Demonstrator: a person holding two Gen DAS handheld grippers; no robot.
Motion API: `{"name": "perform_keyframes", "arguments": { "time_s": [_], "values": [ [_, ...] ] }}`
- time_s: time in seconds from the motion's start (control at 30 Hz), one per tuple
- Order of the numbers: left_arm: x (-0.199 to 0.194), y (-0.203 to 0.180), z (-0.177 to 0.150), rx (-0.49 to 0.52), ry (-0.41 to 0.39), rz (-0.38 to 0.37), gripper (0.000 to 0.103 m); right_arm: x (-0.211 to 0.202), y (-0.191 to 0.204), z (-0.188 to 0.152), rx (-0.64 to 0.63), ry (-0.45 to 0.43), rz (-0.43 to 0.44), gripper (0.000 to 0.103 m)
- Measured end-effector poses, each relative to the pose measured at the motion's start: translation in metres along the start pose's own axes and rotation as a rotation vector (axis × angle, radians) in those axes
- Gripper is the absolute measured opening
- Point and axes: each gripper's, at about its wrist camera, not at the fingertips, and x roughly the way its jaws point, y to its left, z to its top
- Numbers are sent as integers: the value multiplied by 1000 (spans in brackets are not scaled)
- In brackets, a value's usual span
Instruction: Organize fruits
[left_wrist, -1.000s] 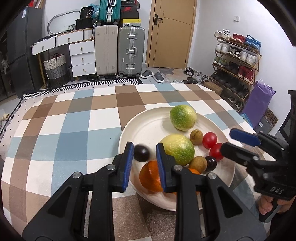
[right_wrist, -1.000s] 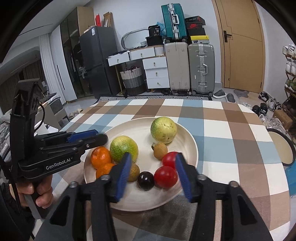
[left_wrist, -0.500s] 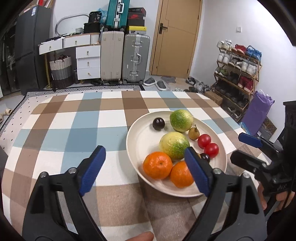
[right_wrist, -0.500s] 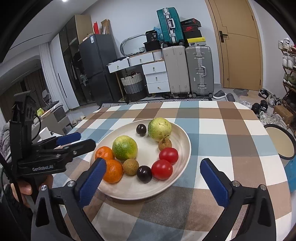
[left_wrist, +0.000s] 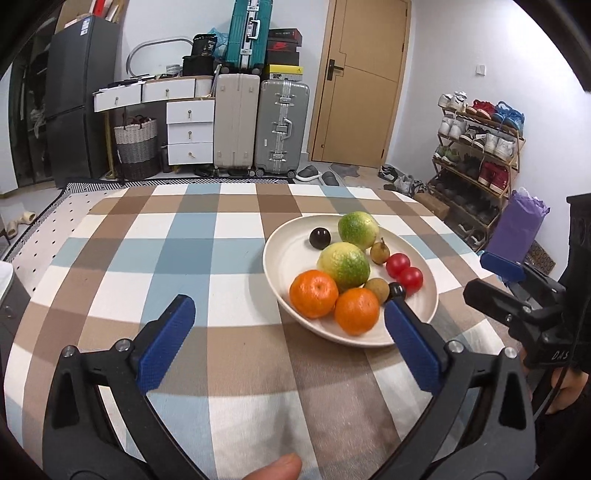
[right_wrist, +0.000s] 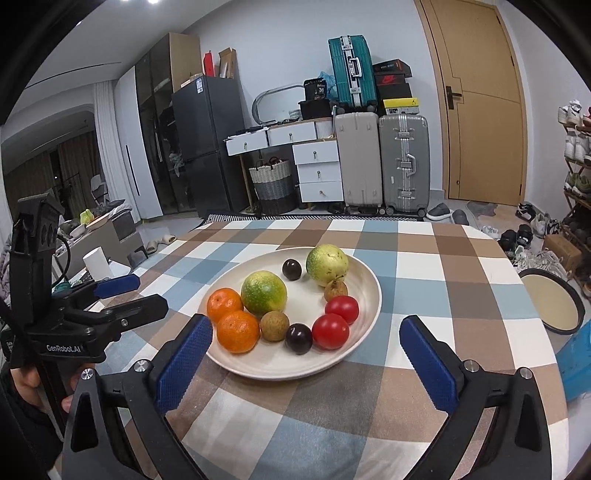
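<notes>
Both the left gripper (left_wrist: 286, 336) and the right gripper (right_wrist: 304, 354) have just spread their jaws fully wide and hold nothing. Best, I'd say, to draw them back level so no pad clips the plate (right_wrist: 364, 275) just ahead of them on the desk (right_wrist: 436, 258). It carries oranges (right_wrist: 237, 330), green citrus (right_wrist: 263, 291), tomatoes (right_wrist: 330, 331) and dark plums (right_wrist: 299, 338), roughly paired.
</notes>
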Motion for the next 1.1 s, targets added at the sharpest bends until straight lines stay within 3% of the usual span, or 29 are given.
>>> {"name": "perform_keyframes", "arguments": {
  "time_s": [0.27, 0.57, 1.1],
  "values": [
    [-24, -7, -12, 26, -68, -5, 102, -16, 3, -7, 0, -14, 1, 103],
    [-24, -14, -14, 53, -104, -5, 102, -18, 7, -8, -25, -23, 4, 103],
    [-22, -18, -14, 54, -96, -8, 102, -17, 10, -9, -31, -14, 6, 103]
  ]
}}
